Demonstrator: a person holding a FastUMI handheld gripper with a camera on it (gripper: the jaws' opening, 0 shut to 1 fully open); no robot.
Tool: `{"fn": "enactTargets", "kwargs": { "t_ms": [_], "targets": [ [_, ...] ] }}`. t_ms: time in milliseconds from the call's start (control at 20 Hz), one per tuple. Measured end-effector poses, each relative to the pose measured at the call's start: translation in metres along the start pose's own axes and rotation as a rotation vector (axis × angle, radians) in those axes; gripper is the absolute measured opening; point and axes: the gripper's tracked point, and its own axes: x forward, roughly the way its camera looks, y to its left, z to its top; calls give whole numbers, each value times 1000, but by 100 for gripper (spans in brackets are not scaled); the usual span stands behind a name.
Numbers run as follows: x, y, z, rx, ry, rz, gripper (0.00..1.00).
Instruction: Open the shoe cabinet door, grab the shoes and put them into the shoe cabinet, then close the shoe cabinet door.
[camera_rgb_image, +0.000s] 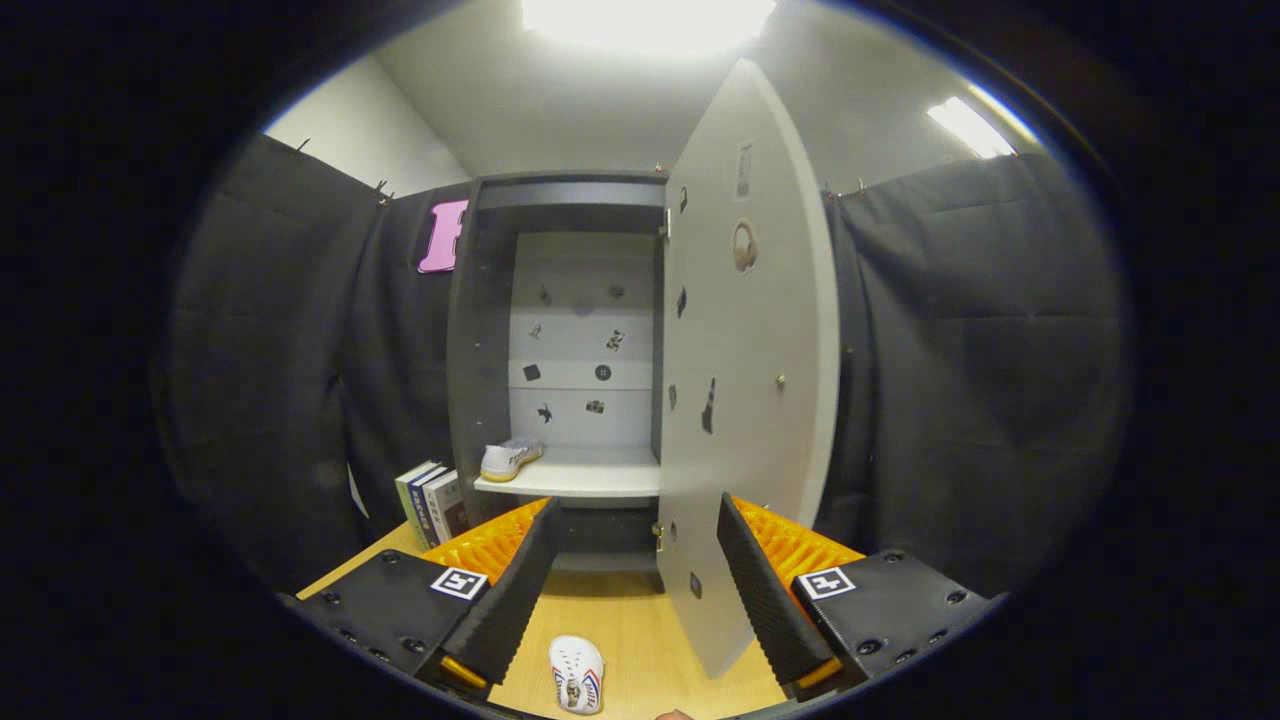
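The tall grey shoe cabinet (490, 330) stands ahead with its door (750, 380) swung open toward me on the right. One white shoe (510, 458) lies on the white shelf (585, 483) inside, at its left end. A second white shoe (577, 673) lies on the wooden table close below me, between the fingers. My gripper (635, 585) is open with nothing between its fingers; the right finger sits next to the lower edge of the open door.
A few books (432, 503) stand upright on the wooden table (640, 630) just left of the cabinet. Black cloth walls close in on both sides. The open door reaches out over the table on the right.
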Motion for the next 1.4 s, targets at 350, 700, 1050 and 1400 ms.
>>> {"fn": "enactTargets", "kwargs": {
  "t_ms": [350,700,1050,1400],
  "targets": [
    [40,54,-101,-19,188,106,98],
    [65,74,-204,-11,395,140,98],
    [78,84,-286,-38,558,157,98],
    [84,93,-350,-51,705,189,98]
  ]
}}
